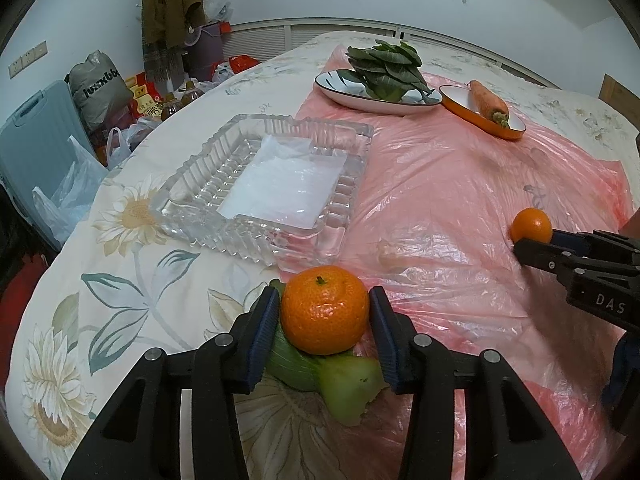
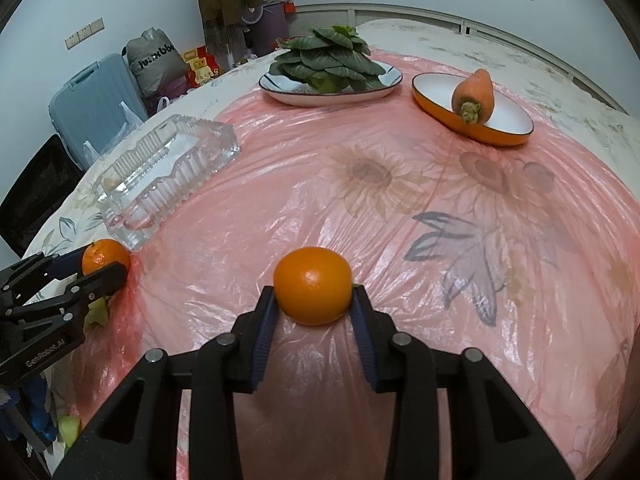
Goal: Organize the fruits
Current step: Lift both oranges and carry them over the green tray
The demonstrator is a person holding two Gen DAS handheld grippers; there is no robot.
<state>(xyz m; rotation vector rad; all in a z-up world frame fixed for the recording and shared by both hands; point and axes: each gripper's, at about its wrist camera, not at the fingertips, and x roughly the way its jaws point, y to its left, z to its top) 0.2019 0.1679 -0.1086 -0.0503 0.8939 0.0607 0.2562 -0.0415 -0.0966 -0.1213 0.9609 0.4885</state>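
Note:
My left gripper [image 1: 325,289] is shut on a stemmed mandarin [image 1: 324,314], both blue pads against its sides. The fruit rests on a pale green bok choy stalk [image 1: 340,380] lying on the floral cloth. Just beyond stands a clear ribbed glass tray [image 1: 192,184] lined with a white sheet and holding no fruit. My right gripper [image 2: 313,290] is shut on a smooth orange [image 2: 313,276] sitting on the pink plastic sheet [image 2: 360,208]. In the right wrist view the left gripper [image 2: 102,265] and its mandarin [image 2: 102,257] sit at the far left, by the glass tray [image 2: 168,168].
At the back, a blue-rimmed plate [image 1: 332,88] holds leafy greens [image 1: 384,68], and an orange dish [image 1: 460,108] holds a carrot [image 1: 490,102]. Beyond the table's left edge are a blue suitcase [image 1: 32,140], plastic bags and a hanging coat [image 1: 168,4].

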